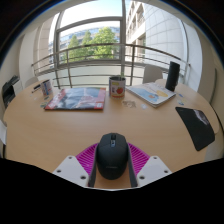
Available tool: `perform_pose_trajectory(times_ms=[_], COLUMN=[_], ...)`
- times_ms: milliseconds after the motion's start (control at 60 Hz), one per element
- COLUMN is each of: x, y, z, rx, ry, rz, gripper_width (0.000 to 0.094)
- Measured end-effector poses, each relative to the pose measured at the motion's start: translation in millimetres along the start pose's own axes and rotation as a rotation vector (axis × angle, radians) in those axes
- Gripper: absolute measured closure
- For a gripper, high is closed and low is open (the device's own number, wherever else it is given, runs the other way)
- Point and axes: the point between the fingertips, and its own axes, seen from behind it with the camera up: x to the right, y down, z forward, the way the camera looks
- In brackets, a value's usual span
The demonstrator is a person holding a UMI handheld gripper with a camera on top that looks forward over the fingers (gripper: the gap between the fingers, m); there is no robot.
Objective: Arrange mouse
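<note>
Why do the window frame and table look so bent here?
In the gripper view, the wide-angle lens bows the table edge and window; bright daylight washes out the glass, while the mouse between the tool's fingers stays dark but sharp.

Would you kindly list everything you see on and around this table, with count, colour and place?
mouse: one, black, on the table between the tongs' fingers, a gap visible at either side.
table: one, light wood, round, filling the foreground.
mug: one, white with a dark pattern, far side, middle.
magazine: one, reddish cover, left of the mug.
papers: one stack, white and blue, right of the mug.
dark cylinder: one, black, upright, beyond the papers.
mouse pad: one, black, near the table's right edge.
can: one, small, left of the magazine.
window: one, trees and a building outside.
tongs: one pair, white fingers with magenta pads, open around the mouse.
</note>
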Motion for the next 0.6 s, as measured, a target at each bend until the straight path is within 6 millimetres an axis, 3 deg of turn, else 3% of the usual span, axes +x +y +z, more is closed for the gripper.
perform_pose_trajectory(times_ms=[100,183,250,350,417,517,600], x=[-0.6,-10.5,-13.1,-1.4,26.8,89.5,169.6], y=[-0.5,-14.7,-47.6,-117.4,-161.2,-215.2,-227.7], z=[0.7,-10.2,-30.8,-77.6,-104.0,-130.6,-123.0], rx=[-0.015,0.001,0.055,0.171,0.248,0.341,0.361], ry=[-0.024,-0.096,-0.154,-0.251,-0.285,-0.302,-0.235], rz=[-0.026,-0.041,-0.037,0.01,0.036,0.076,0.077], gripper_width=[0.0533,0.0538,0.0538,0.0539,0.0539,0.0539,0.0539])
